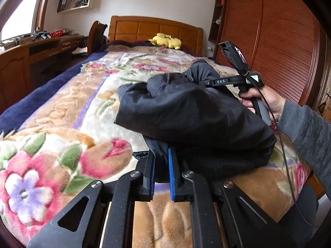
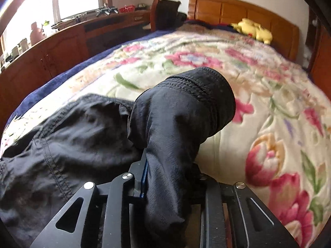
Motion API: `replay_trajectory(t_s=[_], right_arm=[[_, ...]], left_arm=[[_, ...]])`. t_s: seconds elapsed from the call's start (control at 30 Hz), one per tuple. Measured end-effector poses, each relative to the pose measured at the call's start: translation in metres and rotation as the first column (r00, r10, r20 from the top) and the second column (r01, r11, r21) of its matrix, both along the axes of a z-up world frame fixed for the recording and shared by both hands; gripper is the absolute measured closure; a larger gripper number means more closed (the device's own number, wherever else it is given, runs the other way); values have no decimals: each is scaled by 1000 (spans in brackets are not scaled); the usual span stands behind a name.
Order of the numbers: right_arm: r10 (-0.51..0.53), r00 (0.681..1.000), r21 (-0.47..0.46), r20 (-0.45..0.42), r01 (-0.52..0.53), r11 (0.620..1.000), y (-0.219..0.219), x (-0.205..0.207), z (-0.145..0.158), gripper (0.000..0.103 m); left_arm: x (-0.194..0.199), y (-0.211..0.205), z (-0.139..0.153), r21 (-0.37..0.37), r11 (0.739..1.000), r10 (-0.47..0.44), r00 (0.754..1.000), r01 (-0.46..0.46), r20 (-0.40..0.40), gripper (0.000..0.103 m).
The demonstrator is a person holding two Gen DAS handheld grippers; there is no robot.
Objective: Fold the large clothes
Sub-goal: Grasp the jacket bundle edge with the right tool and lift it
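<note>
A black jacket [image 1: 186,113] lies bunched on the floral blanket [image 1: 62,124] at the bed's near right side. My left gripper [image 1: 161,155] is shut on its near edge, black cloth pinched between the blue pads [image 1: 171,165]. In the right wrist view the jacket's body [image 2: 62,136] spreads to the left, and a sleeve with a ribbed cuff [image 2: 198,95] stands up from my right gripper [image 2: 165,161], which is shut on it. Cloth hides that gripper's right finger. The left wrist view shows the right gripper [image 1: 201,81] at the jacket's far side, held by a hand [image 1: 266,101] in a grey sleeve.
A yellow plush toy [image 1: 166,41] lies by the wooden headboard [image 1: 155,29]. A wooden wardrobe [image 1: 279,41] stands close to the bed's right side. A desk [image 1: 31,51] and chair [image 1: 96,35] run along the left under the window. The blanket [image 2: 227,72] stretches bare beyond the jacket.
</note>
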State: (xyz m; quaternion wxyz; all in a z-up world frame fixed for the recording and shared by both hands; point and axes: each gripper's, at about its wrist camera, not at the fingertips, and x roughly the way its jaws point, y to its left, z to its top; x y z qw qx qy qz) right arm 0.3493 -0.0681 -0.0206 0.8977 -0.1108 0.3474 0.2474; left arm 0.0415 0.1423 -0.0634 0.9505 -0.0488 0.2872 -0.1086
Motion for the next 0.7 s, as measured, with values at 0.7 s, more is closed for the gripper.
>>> replay_trajectory(t_s=[0.7], right_arm=[[271, 954, -47, 131, -267, 963, 223, -73, 49, 82]], left_arm=[[-51, 210, 26, 99, 917, 370, 917, -386, 145, 95]])
